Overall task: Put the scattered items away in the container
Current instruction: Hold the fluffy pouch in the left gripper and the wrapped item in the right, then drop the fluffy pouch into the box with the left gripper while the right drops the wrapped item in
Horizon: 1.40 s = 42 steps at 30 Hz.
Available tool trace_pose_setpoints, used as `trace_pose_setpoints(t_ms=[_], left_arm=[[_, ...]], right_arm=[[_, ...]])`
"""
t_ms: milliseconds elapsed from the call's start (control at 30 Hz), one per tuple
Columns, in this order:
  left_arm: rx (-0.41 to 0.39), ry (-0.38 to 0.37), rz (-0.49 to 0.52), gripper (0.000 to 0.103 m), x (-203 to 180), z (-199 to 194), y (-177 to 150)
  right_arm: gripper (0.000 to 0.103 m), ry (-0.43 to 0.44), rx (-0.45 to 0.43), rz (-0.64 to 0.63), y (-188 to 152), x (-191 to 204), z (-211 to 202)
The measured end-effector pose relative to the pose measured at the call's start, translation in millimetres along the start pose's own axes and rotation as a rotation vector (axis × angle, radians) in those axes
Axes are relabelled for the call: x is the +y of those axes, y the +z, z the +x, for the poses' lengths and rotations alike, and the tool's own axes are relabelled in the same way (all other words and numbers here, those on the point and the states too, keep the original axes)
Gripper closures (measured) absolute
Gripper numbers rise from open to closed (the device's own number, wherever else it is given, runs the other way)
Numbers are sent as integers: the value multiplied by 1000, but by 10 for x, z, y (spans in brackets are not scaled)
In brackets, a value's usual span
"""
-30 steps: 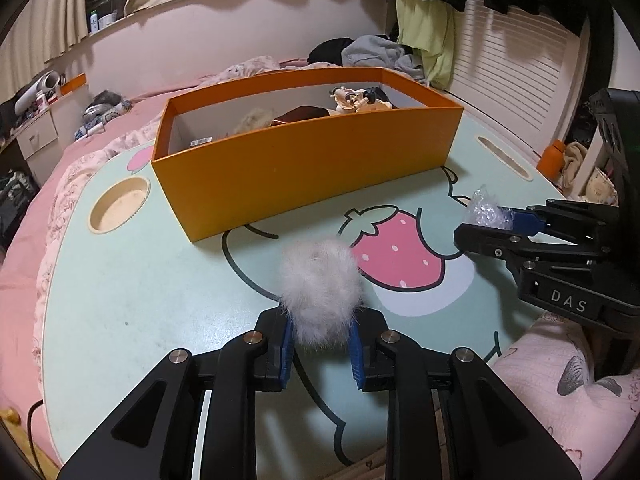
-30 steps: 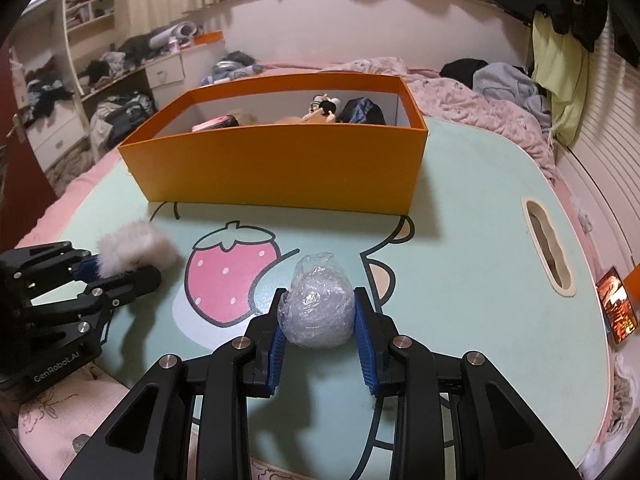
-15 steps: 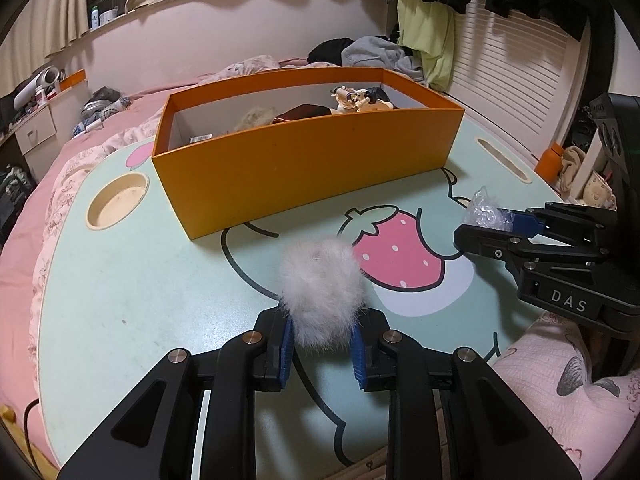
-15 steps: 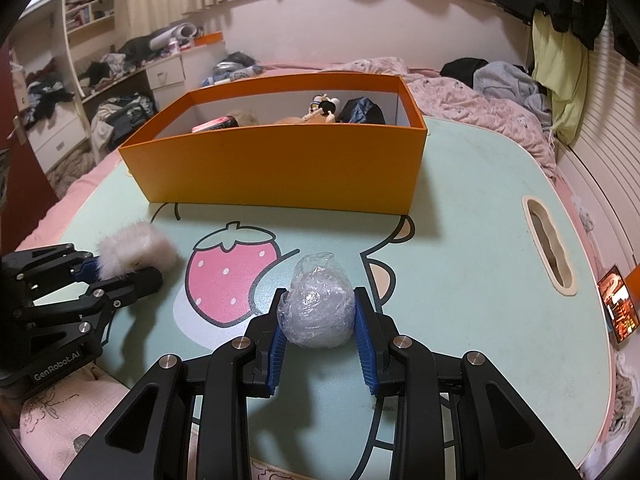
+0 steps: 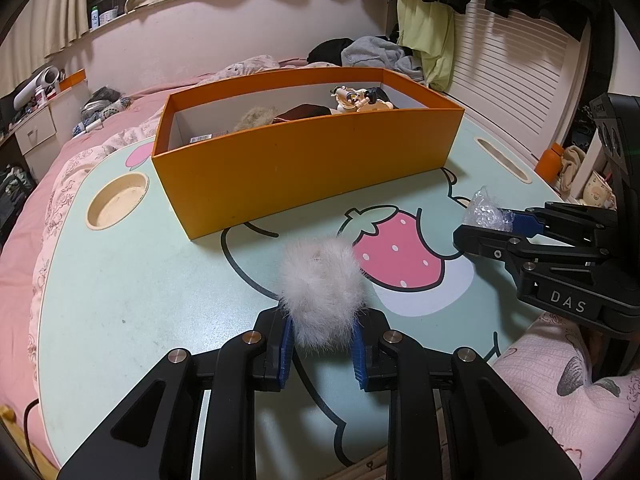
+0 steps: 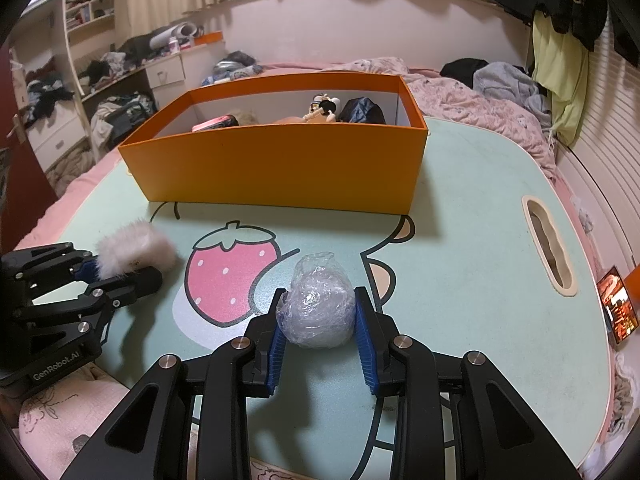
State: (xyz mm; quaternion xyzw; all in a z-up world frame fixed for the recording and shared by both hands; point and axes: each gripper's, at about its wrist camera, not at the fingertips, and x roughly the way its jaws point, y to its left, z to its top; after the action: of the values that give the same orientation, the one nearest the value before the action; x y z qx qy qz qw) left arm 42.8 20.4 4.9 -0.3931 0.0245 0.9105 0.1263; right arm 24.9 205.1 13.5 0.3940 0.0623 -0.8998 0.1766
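Both grippers loaded, short of the box

The left gripper [image 5: 322, 346] pinches a white puff [image 5: 320, 284]; the right gripper [image 6: 320, 330] clamps a plastic wad [image 6: 318, 304]. Both hang over the worktop [image 6: 472, 216], near the orange box [image 6: 280, 168] holding other items.

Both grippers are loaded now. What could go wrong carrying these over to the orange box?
1. The white fluffy piece is soft, so the left gripper may lose it.
2. The crinkly plastic-wrapped ball could slip from the right gripper.
3. The orange box has tall walls; a low carry could shove it.
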Motion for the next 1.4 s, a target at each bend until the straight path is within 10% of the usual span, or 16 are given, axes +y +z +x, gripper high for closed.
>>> trace_pose_setpoints(t_ms=[1400], left_arm=[[3, 34, 27, 78, -42, -14, -10]], right_arm=[[72, 5, -3, -2, 10, -29, -30]])
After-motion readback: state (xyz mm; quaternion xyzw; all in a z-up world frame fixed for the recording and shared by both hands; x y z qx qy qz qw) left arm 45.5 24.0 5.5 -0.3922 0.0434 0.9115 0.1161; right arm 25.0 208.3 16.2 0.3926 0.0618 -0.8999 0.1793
